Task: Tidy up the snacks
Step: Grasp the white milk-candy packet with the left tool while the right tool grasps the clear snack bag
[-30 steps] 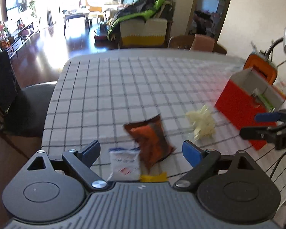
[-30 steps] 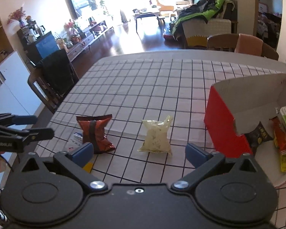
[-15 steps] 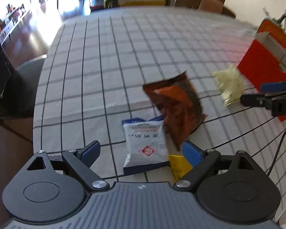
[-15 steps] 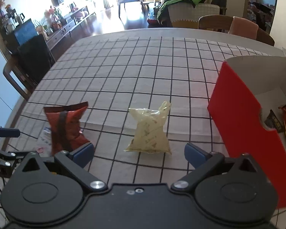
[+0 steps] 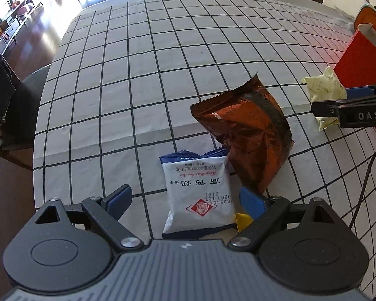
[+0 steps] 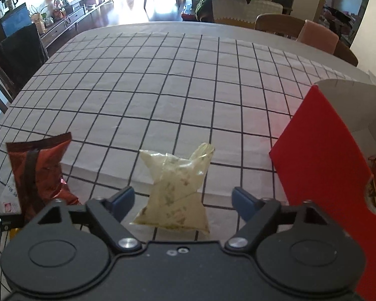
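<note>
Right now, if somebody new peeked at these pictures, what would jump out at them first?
Probably the shiny red-brown snack bag lying crinkled on the checked tablecloth, its near end overlapping a white and blue packet that sits between the open left claw. Next, the pale yellow see-through pouch right in front of the open right claw, with the big red cardboard box to its right.

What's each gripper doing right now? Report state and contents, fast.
Left gripper: open, holding nothing; white and blue packet lies between its fingers.
Right gripper: open, holding nothing; pale yellow bag sits between its fingers.
</note>
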`<state>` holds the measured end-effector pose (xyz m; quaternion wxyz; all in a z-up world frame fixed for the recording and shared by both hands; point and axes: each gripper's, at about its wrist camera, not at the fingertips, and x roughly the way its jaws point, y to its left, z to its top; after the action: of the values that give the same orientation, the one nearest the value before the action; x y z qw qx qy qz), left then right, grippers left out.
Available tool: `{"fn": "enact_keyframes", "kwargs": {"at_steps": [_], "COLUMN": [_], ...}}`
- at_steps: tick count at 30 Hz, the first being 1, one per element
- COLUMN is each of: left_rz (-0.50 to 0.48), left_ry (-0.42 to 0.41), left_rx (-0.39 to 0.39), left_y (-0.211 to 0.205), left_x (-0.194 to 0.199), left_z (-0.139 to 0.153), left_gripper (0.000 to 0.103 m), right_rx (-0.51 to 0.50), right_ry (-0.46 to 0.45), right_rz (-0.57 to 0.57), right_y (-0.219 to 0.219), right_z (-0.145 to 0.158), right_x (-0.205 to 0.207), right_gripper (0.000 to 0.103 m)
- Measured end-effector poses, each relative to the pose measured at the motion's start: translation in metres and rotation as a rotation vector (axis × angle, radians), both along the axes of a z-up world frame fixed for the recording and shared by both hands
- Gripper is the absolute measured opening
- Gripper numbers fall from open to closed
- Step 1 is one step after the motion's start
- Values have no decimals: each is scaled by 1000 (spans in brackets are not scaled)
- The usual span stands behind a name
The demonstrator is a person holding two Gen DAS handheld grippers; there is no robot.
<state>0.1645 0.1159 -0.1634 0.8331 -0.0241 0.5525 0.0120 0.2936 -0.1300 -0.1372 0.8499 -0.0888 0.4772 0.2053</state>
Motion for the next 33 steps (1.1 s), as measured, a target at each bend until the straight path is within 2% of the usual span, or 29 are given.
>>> {"fn": "enact_keyframes", "kwargs": {"at_steps": [2, 6, 10, 15, 18, 23, 28, 33], "left_rz": [2, 3, -30, -75, -89, -56, 36, 110], "left_ry": [1, 11, -3, -14, -25, -25, -27, -53], "left_rx": [-1, 5, 38, 37, 59, 42, -40, -70], "left_y": [-1, -2, -8, -18, -25, -22, 3, 16], "left_x": [1, 2, 0, -3, -4, -4, -8, -16], "left_z": [-1, -3, -2, 2, 3, 3, 8, 18], "left_gripper": [93, 83, 80, 56, 52, 49, 48, 48], "right_rx": [-8, -25, -31, -44, -45, -36, 2, 50], "right_ry": [-1, 1, -10, -22, -29, -34, -24, -12], "right_rz": [10, 23, 37, 65, 73, 76, 61, 48], "right_y": [2, 4, 7, 10, 9, 4, -8, -21], "right_z": [-3, -7, -8, -7, -6, -3, 4, 15], "right_x": [2, 5, 4, -1, -4, -6, -12, -21], "right_gripper": [79, 69, 59, 48, 45, 36, 34, 34]}}
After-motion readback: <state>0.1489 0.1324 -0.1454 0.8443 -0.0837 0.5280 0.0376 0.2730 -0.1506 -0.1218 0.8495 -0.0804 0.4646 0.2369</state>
